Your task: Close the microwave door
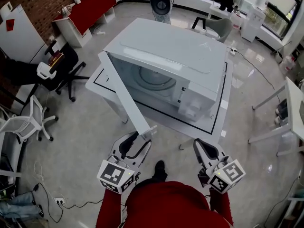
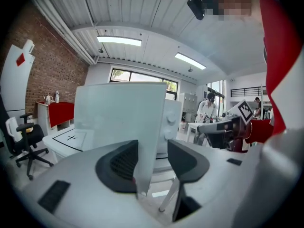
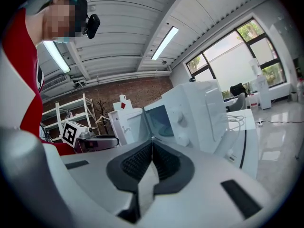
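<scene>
Left hand-held gripper (image 1: 137,139) released astride the free edge of the swung-open microwave door (image 1: 124,95) at frame centre, right hand-held gripper (image 1: 205,151) clenched empty; likely light, stiff, best pushed at that edge.

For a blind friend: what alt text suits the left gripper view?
The left claw, jaws apart, straddles the free edge of the open microwave door. Behind it stand the white microwave and a brick wall.

black office chair (image 1: 65,63) near a red cabinet (image 1: 92,8).
</scene>
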A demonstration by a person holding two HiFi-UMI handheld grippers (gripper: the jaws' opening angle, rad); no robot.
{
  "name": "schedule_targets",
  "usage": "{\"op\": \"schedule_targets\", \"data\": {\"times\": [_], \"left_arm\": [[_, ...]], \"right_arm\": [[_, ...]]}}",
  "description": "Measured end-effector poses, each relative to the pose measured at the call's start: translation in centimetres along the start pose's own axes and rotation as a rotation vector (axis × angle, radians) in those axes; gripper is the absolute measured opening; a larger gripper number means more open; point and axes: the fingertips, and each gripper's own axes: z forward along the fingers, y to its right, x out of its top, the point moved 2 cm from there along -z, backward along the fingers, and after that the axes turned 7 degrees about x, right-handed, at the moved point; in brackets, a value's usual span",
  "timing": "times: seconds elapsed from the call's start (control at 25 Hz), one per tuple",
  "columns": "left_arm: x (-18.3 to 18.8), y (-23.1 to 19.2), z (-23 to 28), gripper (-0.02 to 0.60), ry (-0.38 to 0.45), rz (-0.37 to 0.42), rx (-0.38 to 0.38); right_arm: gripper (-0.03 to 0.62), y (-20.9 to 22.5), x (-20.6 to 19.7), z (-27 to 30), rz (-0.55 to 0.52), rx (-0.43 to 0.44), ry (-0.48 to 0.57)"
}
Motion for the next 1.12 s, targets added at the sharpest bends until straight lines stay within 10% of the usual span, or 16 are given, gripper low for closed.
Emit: {"op": "schedule_targets", "data": {"times": [1.12], "left_arm": [[2.3,2.8,8.4,0.172,0.027,0.086,-0.162]], "right_arm": [[0.014,1.8,0.1,-1.4,0.011,-0.103,0.020]]}}
